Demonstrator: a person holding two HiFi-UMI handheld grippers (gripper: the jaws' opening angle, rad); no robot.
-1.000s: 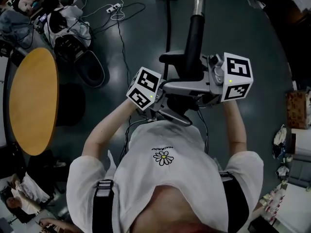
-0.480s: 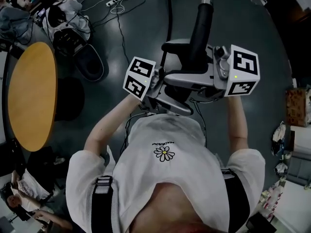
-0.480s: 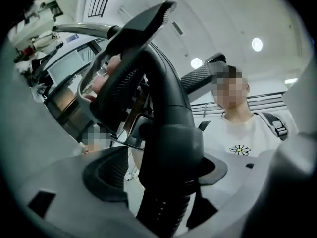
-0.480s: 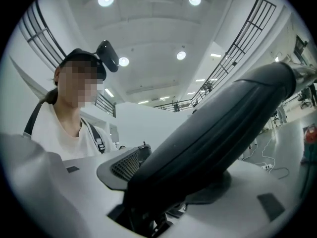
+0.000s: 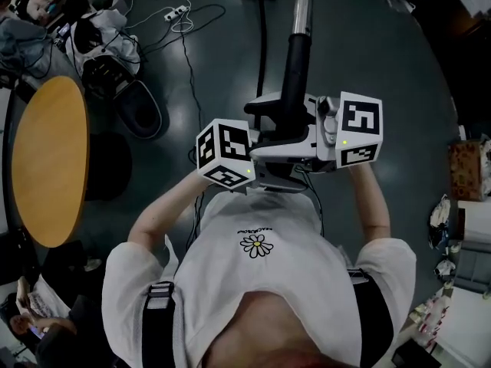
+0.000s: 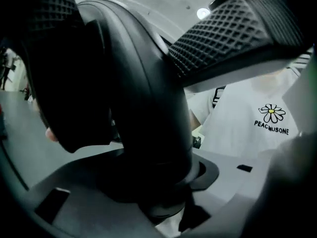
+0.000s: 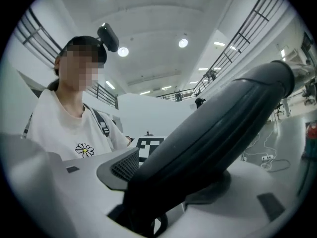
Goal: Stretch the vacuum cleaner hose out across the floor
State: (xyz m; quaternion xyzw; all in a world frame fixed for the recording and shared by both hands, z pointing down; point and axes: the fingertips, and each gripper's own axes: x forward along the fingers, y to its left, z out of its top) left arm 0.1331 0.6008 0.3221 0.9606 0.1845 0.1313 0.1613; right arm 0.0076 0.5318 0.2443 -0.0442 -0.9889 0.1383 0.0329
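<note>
the left gripper (image 5: 267,165) had just been closing and clenched the black vacuum handle (image 5: 294,71), which sat between its ribbed pads (image 6: 228,33). the right gripper (image 5: 305,133) grasped the same handle from the opposite side. both grippers were held in front of the person's chest. the handle continued into a metal tube (image 5: 301,2). the vacuum hose (image 5: 262,48) ran along the floor (image 5: 376,52) just left of the tube.

We can read one word, "PEACMUSONE", in dark capitals under the daisy print (image 6: 271,113) on the person's white T-shirt (image 6: 237,128), clearest in the left gripper view. In the head view the same line sits upside down by the daisy, too small to read.
</note>
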